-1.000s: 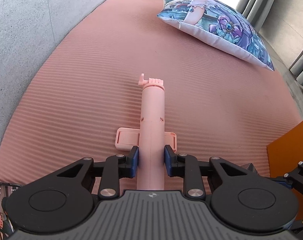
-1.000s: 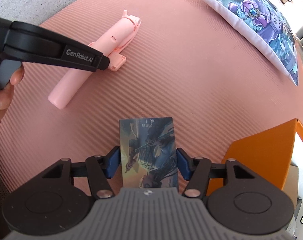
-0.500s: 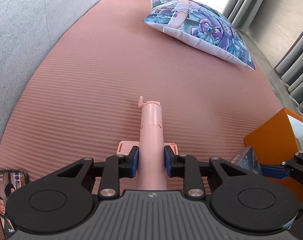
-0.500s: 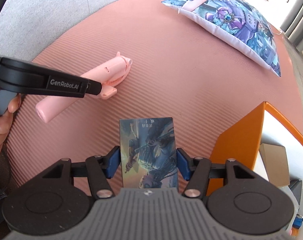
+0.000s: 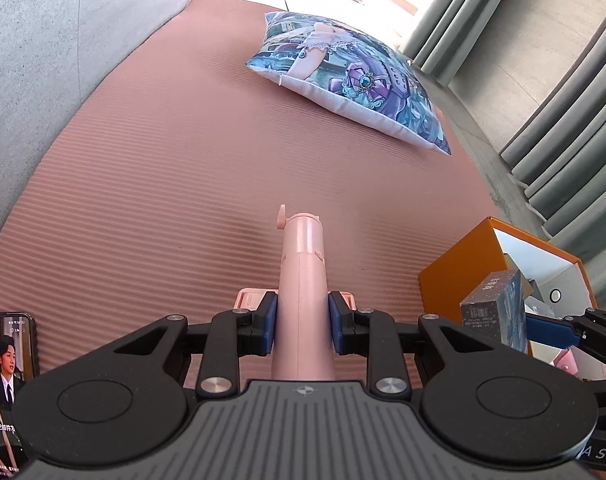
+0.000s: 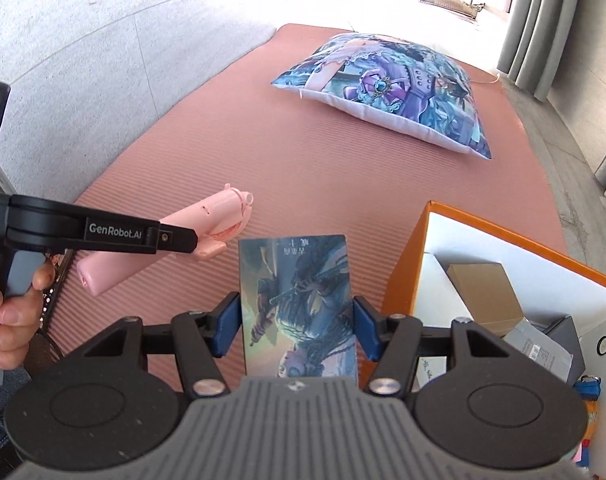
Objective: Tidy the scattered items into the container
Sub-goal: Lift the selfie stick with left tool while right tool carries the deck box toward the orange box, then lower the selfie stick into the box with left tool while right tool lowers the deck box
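Holding brown carton [image 6: 485,292], orange box [image 6: 407,264]; left claw [image 5: 303,318] grips pink stick [image 5: 303,276], right claw [image 6: 297,320] card pack [image 6: 299,304]

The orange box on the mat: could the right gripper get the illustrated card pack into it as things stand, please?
Probably yes. The right gripper holds the card pack beside the orange box, whose open top faces up, with free space beside the cardboard carton.

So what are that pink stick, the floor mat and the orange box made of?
The pink stick looks like smooth matte plastic: moulded seams, a small knob at its tip. The mat seems to be foam or rubber, judging by its fine even ribs and dull surface. The orange box looks like stiff cardboard, orange outside and white inside, with thin straight walls.
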`<state>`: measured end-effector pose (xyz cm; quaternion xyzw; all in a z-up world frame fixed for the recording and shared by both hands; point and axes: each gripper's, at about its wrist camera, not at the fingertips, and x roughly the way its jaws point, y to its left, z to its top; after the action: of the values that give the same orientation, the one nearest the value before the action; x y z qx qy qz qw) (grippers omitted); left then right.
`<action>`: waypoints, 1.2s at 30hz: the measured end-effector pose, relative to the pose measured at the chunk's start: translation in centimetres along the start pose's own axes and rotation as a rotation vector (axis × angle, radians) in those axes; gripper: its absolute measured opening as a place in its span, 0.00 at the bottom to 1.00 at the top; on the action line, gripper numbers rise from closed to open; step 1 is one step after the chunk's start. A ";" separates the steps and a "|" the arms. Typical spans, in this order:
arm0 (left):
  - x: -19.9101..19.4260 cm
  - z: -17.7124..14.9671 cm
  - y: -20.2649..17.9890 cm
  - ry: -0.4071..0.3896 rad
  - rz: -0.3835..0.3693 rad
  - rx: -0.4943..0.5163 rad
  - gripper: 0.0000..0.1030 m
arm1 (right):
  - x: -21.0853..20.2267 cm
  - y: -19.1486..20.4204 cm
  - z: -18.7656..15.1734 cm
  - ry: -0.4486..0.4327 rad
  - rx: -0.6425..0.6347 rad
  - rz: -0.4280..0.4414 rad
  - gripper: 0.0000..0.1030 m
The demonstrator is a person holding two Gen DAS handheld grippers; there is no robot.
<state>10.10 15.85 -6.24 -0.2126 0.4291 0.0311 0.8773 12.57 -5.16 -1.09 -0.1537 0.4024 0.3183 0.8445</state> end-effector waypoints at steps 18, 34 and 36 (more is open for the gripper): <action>-5.4 -1.0 -5.8 -0.105 -0.168 0.091 0.30 | -7.6 -4.6 -1.5 -0.170 0.126 -0.114 0.60; -2.8 -1.7 -18.4 -0.074 -0.354 0.255 0.30 | -9.1 -13.3 -5.8 -0.144 0.239 -0.304 0.60; -1.9 -2.1 -19.8 -0.058 -0.370 0.271 0.30 | -9.1 -14.2 -6.2 -0.142 0.250 -0.317 0.60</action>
<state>12.06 -2.73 0.97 -0.1667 0.3578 -0.1821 0.9006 14.05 -22.79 2.08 -0.0864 0.3488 0.1390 0.9228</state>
